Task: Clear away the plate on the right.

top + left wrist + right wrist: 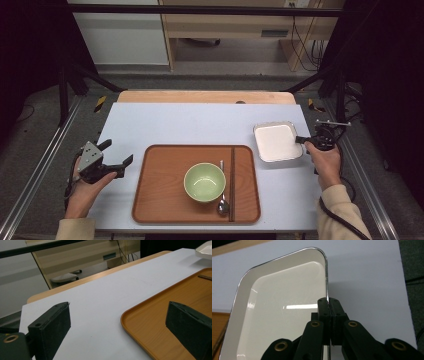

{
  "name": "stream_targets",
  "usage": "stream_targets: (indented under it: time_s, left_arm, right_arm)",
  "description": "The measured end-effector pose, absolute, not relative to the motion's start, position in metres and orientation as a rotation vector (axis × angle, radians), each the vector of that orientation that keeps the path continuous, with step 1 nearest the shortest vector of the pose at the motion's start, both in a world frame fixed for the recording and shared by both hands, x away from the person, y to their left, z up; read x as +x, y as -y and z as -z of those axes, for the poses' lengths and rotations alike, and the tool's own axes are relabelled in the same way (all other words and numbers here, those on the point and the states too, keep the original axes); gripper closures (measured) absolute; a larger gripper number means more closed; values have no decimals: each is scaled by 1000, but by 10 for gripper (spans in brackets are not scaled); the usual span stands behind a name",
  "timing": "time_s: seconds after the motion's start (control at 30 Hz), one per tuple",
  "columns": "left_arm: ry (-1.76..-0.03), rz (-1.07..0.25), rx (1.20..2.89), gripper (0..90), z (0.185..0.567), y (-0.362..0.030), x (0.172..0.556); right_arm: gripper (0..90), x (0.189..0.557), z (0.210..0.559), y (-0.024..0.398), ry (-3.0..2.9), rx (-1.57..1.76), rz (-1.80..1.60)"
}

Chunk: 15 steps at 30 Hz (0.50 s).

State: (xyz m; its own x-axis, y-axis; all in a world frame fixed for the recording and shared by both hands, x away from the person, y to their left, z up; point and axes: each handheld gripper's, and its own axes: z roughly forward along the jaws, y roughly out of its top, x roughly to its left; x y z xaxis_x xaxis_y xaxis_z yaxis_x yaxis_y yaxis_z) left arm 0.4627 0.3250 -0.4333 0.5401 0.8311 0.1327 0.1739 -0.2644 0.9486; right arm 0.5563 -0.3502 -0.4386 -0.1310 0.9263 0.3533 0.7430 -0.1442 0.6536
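At table's right edge, right hand-held gripper point(329, 305) clamped on white dish point(279, 305) rim, dish bottom cut off, left hand-held gripper point(117, 325) wide.

The white table point(175, 125) carries a brown tray point(160, 200) beside a white dish point(276, 142).

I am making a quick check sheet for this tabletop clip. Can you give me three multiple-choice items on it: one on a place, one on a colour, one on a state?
1. Where does the green bowl stand?
A. on the brown tray
B. in the white square dish
C. on the bare table

2. What colour is the square dish?
A. green
B. white
C. brown

3. How do the right gripper jaws stand?
A. wide open over the bowl
B. shut on the spoon
C. shut on the dish's rim

Answers:
1 A, the bowl sits mid-tray beside the spoon.
2 B, its inside is white in the right gripper view.
3 C, both jaws meet on the rim's edge.
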Motion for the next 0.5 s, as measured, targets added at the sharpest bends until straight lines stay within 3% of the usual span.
stream_targets:
  time_s: [0.5]
  left_arm:
    - [-731, -765, 1795, 93, 387, -268, 478]
  right_arm:
    - [893, 545, 378, 253, -1932, 1594, -1349]
